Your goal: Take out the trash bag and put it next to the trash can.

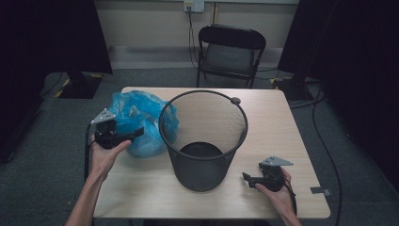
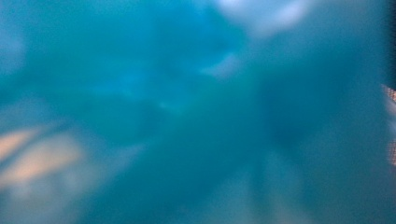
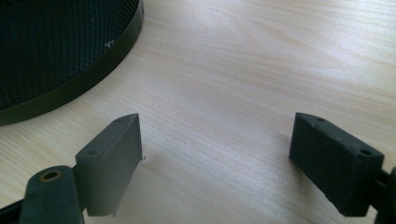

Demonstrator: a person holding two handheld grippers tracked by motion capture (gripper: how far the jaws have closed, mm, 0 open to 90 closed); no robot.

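A black mesh waste bin (image 1: pixel 202 172) stands upright in the middle of the table; its base and wall (image 3: pixel 56 46) sit at the top left in the right gripper view. A crumpled blue plastic bag (image 1: pixel 136 113) lies left of the bin, touching its rim. My left gripper (image 1: pixel 136 133) points right into the bag. Blurred blue plastic (image 2: pixel 187 116) lies right against the camera in the left gripper view, hiding the jaws. My right gripper (image 3: pixel 215 154) rests low over the bare wood right of the bin (image 1: pixel 245 178), open, with nothing between its jaws.
The wooden table (image 1: pixel 273 122) has free room right of the bin and along its front edge. A black folding chair (image 1: pixel 230 52) stands behind the table. Cables run across the grey floor at the right. A small grey strip (image 1: pixel 321 190) sits at the table's right corner.
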